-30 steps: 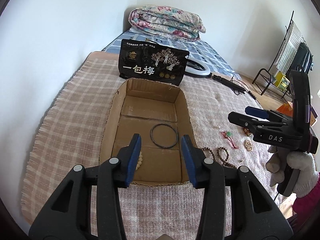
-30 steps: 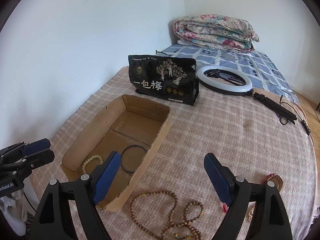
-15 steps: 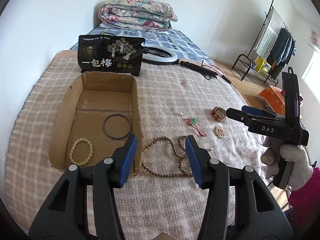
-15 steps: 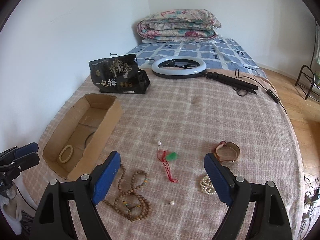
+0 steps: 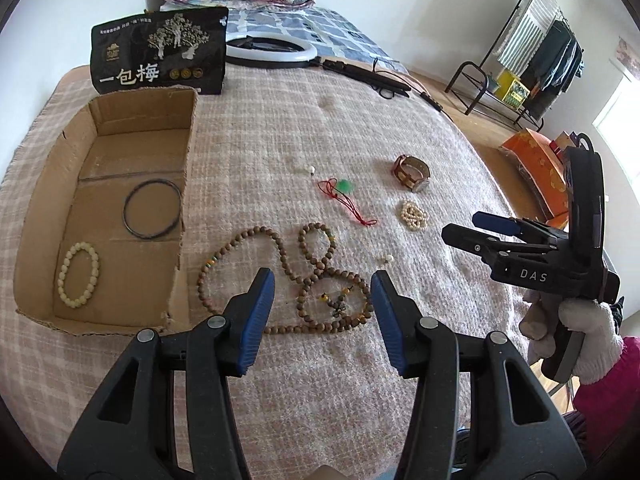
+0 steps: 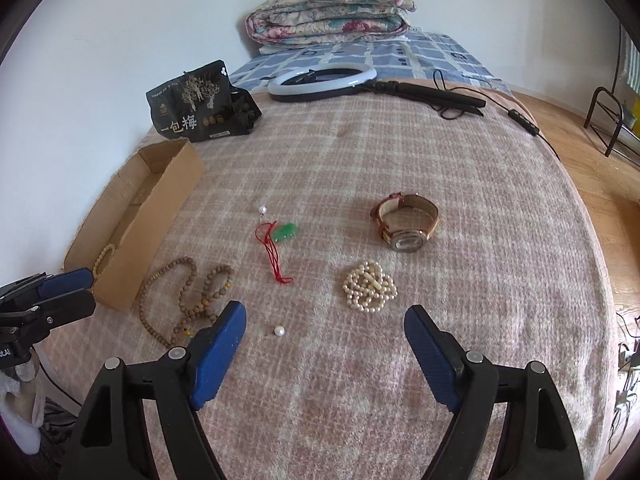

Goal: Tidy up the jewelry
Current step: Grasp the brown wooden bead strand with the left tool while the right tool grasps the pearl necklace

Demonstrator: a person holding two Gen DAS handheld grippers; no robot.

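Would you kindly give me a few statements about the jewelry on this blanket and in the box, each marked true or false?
1. The cream bead bracelet lies inside the cardboard box. True.
2. The wristwatch is in the box. False: it lies on the blanket.
3. The black ring lies in the box. True.
4. The left gripper clamps the wooden bead strand. False: its fingers stand apart above the strand.
5. The green pendant has a red cord. True.
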